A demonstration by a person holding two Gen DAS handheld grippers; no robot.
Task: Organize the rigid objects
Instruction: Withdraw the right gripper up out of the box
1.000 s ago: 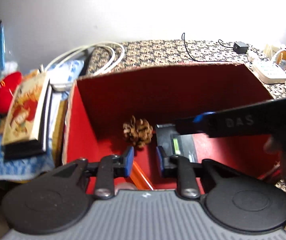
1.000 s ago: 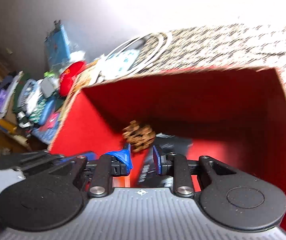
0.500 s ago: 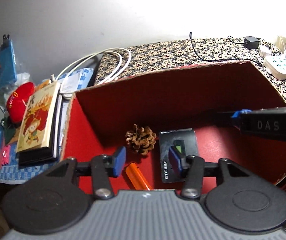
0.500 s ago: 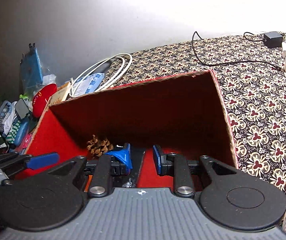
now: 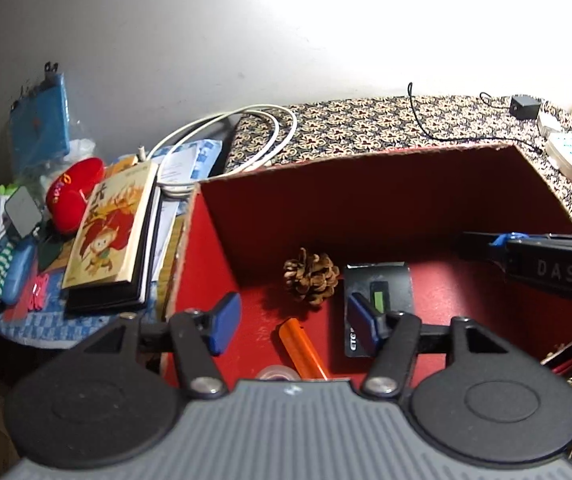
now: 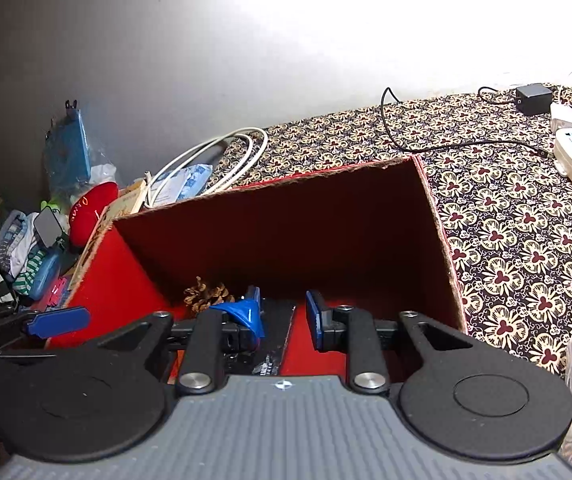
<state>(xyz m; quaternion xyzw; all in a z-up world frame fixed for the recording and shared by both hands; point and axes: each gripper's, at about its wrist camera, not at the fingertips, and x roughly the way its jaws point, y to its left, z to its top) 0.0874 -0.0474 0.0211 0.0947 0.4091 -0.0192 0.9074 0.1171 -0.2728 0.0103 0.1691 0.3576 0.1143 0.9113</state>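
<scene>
My left tongs [image 5: 293, 322] have just been opening; now they gape wide over the near end of the red box [image 5: 365, 200], and nothing is pinched between them. My right tongs [image 6: 284, 318] stand only a little apart and are empty too; one blue pad cover looks loose.

Just under the left tongs, an orange tube [image 5: 301, 346] lies slantwise on the box floor. Beyond it a flat black gadget [image 5: 377, 300] lies flat, with a pine cone [image 5: 310, 277] just beside it, nearer the back wall. All three are inside the box, so I judge this drop finished.

To do it well, I should lift straight up and keep my right pad off the gadget, so nothing gets dragged along. I should also stay clear of the cardboard rim. The next pieces probably wait on the patterned cloth [image 6: 525, 240] outside the box.
</scene>
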